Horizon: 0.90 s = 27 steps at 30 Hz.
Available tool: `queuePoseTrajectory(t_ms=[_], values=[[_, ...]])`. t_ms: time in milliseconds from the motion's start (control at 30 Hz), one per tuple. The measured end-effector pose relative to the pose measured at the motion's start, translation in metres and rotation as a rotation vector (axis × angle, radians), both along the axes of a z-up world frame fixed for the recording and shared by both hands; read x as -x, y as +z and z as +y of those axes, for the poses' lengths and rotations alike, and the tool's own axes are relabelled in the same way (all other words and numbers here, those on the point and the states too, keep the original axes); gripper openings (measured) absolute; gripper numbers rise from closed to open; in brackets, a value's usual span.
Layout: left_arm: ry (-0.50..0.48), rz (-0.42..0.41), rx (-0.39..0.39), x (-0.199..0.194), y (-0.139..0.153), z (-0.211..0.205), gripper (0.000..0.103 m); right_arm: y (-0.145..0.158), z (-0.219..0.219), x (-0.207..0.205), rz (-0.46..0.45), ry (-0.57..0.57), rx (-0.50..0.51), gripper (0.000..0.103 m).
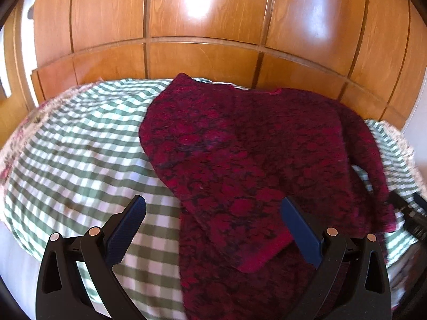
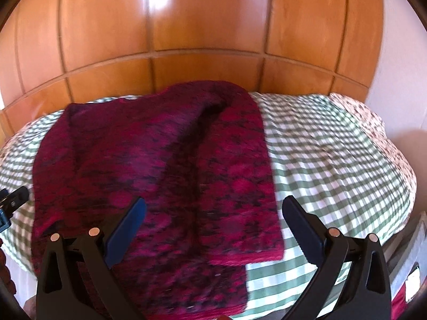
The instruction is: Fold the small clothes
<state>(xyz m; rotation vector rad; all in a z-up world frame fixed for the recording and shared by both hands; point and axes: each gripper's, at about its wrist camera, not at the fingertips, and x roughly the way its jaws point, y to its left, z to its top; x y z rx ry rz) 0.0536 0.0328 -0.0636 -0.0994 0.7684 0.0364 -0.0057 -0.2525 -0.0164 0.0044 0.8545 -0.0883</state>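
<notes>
Two tools hang over one garment, and neither has hold of anything. The left tool (image 1: 213,229) has its blue-padded fingers spread wide, one above the checked cover and one above the knit. The right tool (image 2: 213,229) is just as released, straddling the sweater's right-hand edge.

The red patterned sweater (image 1: 253,154) lies on the bed's green-and-white checked cover (image 1: 80,138), its far end close to the wooden headboard (image 1: 202,53). It looks partly folded: a sleeve or side panel lies doubled over the body, with a bright ribbed hem (image 2: 248,260) crossing above a lower layer nearer the cameras. A dark ridge runs lengthwise through the knit in the right view.

The risks from here, as I judge them:
- The fuzzy knit is thick, so a pinch may catch both layers instead of one and drag the finished fold open.
- The soft cover beneath could bunch up with the cloth if a finger digs too low.
- That lengthwise ridge may get pressed into a crooked crease unless it is smoothed first.
</notes>
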Motion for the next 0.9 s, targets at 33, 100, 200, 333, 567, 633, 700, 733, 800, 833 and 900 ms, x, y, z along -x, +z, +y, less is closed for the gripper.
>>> queuePoseTrajectory(t_ms=[33, 100, 200, 333, 567, 633, 700, 733, 800, 833, 900], values=[[-0.005, 0.002, -0.025, -0.003, -0.004, -0.001, 0.1, -0.003, -0.006, -0.003, 0.002, -0.014, 0.002, 0.101], [-0.018, 0.005, -0.056, -0.008, -0.013, -0.003, 0.1, -0.009, -0.013, -0.009, 0.017, -0.027, 0.008, 0.101], [-0.024, 0.033, -0.069, -0.017, -0.028, -0.002, 0.1, -0.023, -0.023, -0.018, 0.061, -0.039, 0.015, 0.101], [-0.018, 0.087, -0.041, -0.026, -0.046, 0.003, 0.1, -0.044, -0.04, -0.026, 0.118, -0.023, -0.051, 0.101], [0.015, 0.135, 0.181, -0.028, -0.066, 0.029, 0.1, -0.057, -0.06, -0.03, 0.162, 0.027, -0.214, 0.062], [0.014, 0.125, 0.184, -0.026, -0.067, 0.03, 0.1, -0.051, -0.059, -0.029, 0.142, 0.07, -0.213, 0.047], [0.01, 0.12, 0.161, -0.023, -0.067, 0.028, 0.1, -0.044, -0.061, -0.027, 0.119, 0.09, -0.185, 0.037], [0.011, 0.12, 0.16, -0.023, -0.067, 0.027, 0.1, -0.04, -0.067, -0.027, 0.106, 0.094, -0.169, 0.034], [0.012, 0.12, 0.159, -0.022, -0.067, 0.027, 0.1, -0.035, -0.08, -0.029, 0.096, 0.072, -0.15, 0.026], [0.012, 0.12, 0.157, -0.022, -0.067, 0.027, 0.1, -0.034, -0.089, -0.03, 0.091, 0.045, -0.13, 0.021], [0.015, 0.12, 0.148, -0.022, -0.068, 0.026, 0.1, -0.033, -0.113, -0.034, 0.085, -0.03, -0.08, 0.018]])
